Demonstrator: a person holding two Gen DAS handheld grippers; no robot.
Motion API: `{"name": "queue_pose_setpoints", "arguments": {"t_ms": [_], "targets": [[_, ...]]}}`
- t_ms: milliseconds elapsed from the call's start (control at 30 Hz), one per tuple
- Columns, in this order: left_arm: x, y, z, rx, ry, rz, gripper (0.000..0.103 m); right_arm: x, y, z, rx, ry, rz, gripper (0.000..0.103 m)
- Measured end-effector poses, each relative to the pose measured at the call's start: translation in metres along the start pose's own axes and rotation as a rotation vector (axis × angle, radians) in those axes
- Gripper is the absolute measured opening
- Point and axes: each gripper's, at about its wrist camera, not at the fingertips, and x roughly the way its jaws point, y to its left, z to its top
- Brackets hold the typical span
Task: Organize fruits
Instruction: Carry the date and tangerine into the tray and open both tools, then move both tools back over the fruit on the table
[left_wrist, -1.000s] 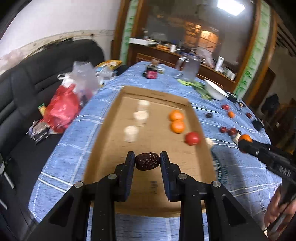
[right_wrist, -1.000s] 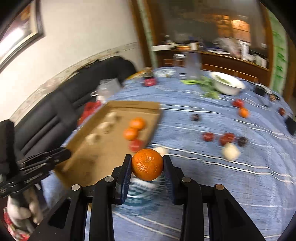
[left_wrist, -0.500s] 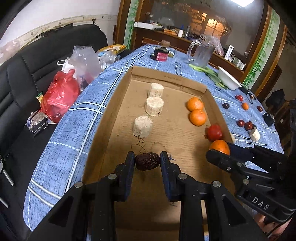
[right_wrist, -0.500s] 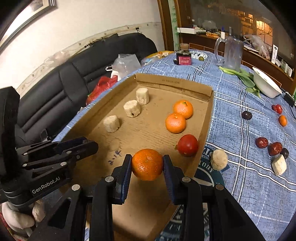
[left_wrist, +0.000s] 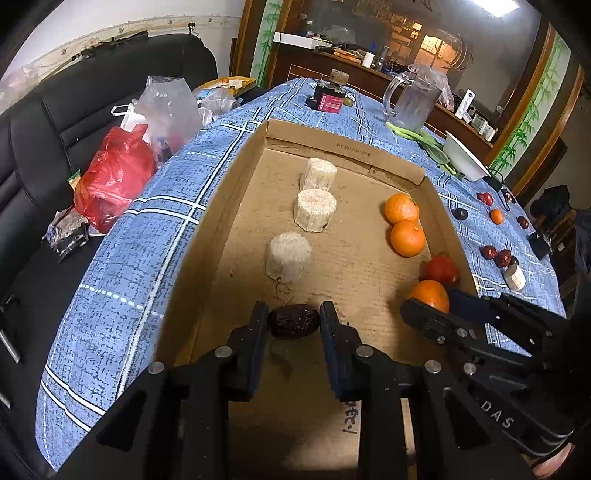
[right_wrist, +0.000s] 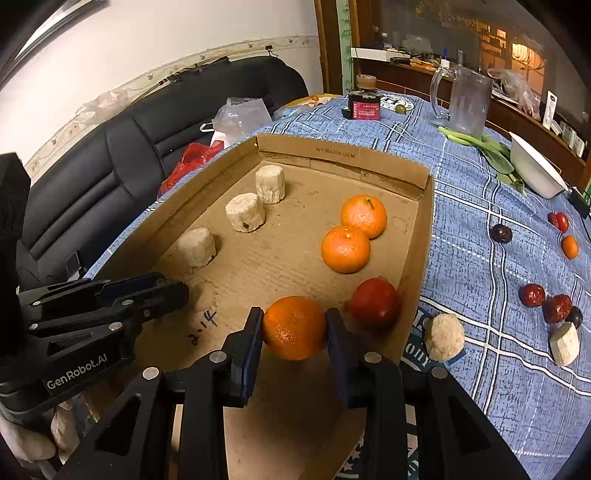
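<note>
The left gripper (left_wrist: 294, 325) is clamping a dark wrinkled date (left_wrist: 293, 321) between its fingers, over the near part of the cardboard tray (left_wrist: 343, 146). The right gripper (right_wrist: 294, 328) is clamping an orange (right_wrist: 294, 327) between its fingers, over the tray's near right part.

Just ahead of the right fingers and slightly to their right, a red fruit (right_wrist: 375, 301) is resting on the tray floor against the right wall. Farther ahead of those fingers, two oranges (right_wrist: 345, 248) are lying side by side, touching. Ahead of the left fingers, three pale cylindrical pieces (left_wrist: 289, 256) are standing in a row running away toward the tray's far wall.

To the right of the right fingers, outside the tray, a pale round piece (right_wrist: 444, 336) is lying on the blue checked tablecloth (right_wrist: 476, 266). Farther right, more dates (right_wrist: 532, 294) and small fruits are lying scattered.

Beyond the tray, a glass pitcher (right_wrist: 467, 101) and a white bowl (right_wrist: 535, 170) are standing on the cloth.
</note>
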Motion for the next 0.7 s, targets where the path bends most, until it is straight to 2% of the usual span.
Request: {"name": "queue_pose_setpoints", "arguments": {"t_ms": [133, 233, 367, 467, 533, 633, 700], "targets": [[-0.004, 0.001, 0.000, -0.016, -0.007, -0.026, 0.033, -0.005, 0.001, -0.002, -0.002, -0.019, 0.000, 0.039], [-0.015, 0.001, 0.000, -0.024, -0.037, -0.039, 0.041, -0.018, -0.001, -0.003, 0.015, -0.053, 0.013, 0.041], [-0.042, 0.000, -0.002, -0.038, -0.121, -0.049, 0.063, -0.049, -0.011, -0.010, 0.075, -0.116, 0.027, 0.048], [-0.070, -0.002, -0.004, -0.063, -0.216, -0.048, 0.095, -0.077, -0.024, -0.029, 0.134, -0.168, -0.012, 0.055], [-0.087, -0.007, -0.007, -0.078, -0.293, -0.095, 0.098, -0.093, -0.037, -0.043, 0.172, -0.182, -0.049, 0.055], [-0.093, -0.028, -0.005, -0.063, -0.289, -0.219, 0.098, -0.127, -0.063, -0.067, 0.240, -0.206, -0.127, 0.055], [-0.096, -0.050, -0.006, -0.019, -0.291, -0.258, 0.098, -0.153, -0.082, -0.084, 0.293, -0.252, -0.195, 0.057]]}}
